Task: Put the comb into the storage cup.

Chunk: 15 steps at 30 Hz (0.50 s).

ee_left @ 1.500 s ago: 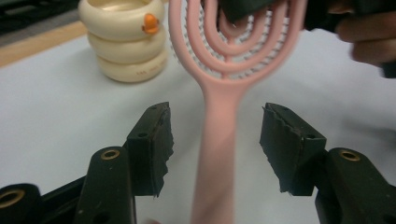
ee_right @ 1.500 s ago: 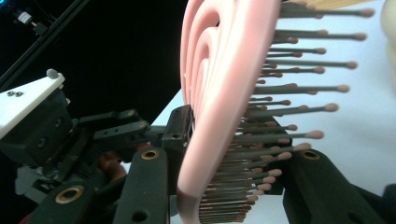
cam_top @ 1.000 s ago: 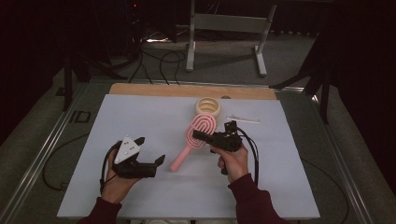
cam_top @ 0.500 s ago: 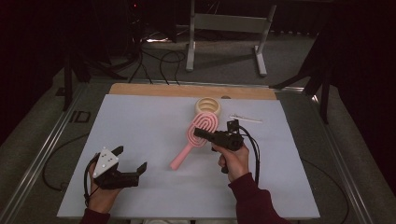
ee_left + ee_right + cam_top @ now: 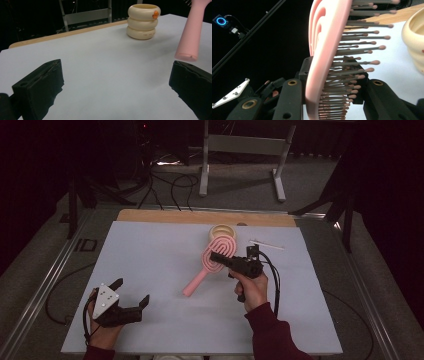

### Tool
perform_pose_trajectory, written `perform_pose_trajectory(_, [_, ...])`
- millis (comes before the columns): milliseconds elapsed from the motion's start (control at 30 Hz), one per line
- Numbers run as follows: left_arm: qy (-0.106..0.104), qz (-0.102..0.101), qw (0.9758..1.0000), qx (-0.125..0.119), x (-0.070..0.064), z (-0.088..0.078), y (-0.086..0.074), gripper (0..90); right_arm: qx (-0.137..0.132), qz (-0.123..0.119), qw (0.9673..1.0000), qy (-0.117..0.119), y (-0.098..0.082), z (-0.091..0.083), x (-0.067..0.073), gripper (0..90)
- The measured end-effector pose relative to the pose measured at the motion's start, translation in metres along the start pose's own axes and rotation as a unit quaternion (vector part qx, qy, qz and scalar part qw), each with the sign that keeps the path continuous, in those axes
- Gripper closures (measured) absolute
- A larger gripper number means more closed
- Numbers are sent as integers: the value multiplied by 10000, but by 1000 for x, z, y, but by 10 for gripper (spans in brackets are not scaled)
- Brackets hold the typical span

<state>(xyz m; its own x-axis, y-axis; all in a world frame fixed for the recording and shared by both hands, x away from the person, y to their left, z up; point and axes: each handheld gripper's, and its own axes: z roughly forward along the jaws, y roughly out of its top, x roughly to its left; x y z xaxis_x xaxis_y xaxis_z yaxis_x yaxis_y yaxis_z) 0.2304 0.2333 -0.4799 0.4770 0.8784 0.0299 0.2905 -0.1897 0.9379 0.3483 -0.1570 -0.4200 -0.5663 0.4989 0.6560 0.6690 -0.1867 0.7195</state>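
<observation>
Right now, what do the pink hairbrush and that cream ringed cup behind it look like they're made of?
The pink hairbrush looks like moulded plastic: smooth matte body with open loops, thin grey bristles with rounded pink tips. The cream ringed cup has a soft sheen and bulging stacked rings, so probably plastic or silicone; glazed ceramic can't be ruled out.

place: lab/studio | cues: white-topped table (image 5: 150, 270), dark curtains, floor cables (image 5: 165, 185), metal stand (image 5: 240, 150)

Dim room, evenly lit table, soft shadows, slight blur
</observation>
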Motion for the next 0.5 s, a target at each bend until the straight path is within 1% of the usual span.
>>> perform_pose_trajectory(133, [117, -14, 9999, 44, 2, 1, -2, 5, -22, -22, 10000, -51, 4, 0, 1, 640])
perform_pose_trajectory(167, [117, -14, 9999, 44, 2, 1, -2, 10, -27, -32, 10000, -67, 5, 0, 1, 640])
perform_pose_trajectory(200, [189, -14, 9998, 28, 2, 1, -4, 14, -20, -38, 10000, -77, 7, 1, 1, 640])
perform_pose_trajectory(367, [200, -42, 9998, -36, 2, 0, -3, 15, 6, -49, 9999, -126, 10, 2, 2, 640])
perform_pose_trajectory(400, [194, -50, 9998, -38, 2, 0, -3, 15, 15, -94, 9998, -148, 11, 3, 2, 640])
perform_pose_trajectory(500, [197, -77, 9998, -38, 2, 0, -5, 17, -48, -112, 9998, -183, 14, 2, 2, 640])
